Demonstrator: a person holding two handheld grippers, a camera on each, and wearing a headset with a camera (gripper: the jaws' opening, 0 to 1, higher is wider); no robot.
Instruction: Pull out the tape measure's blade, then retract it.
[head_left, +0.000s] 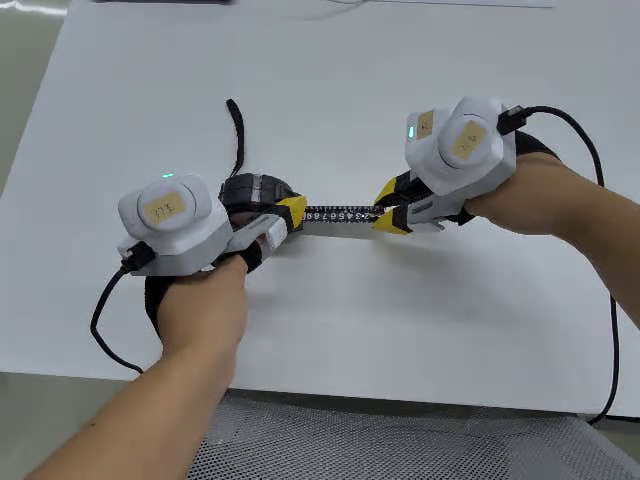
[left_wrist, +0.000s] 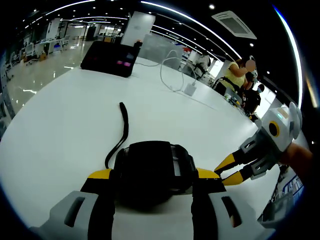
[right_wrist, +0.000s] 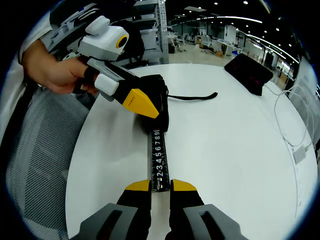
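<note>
The white worktop (head_left: 420, 320) carries a black tape measure (head_left: 252, 190) left of centre, its blade (head_left: 340, 214) out to the right and its strap (head_left: 237, 128) trailing toward the far side. At the far edge lie a black device (left_wrist: 111, 57) and a white cable (left_wrist: 170, 75).

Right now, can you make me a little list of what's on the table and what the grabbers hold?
table: white
tape measure case: black, on the table
blade: pulled partway out, numbers showing
strap: black, trailing from the case
left gripper: jaws shut on the case
right gripper: jaws shut on the blade's end
</note>
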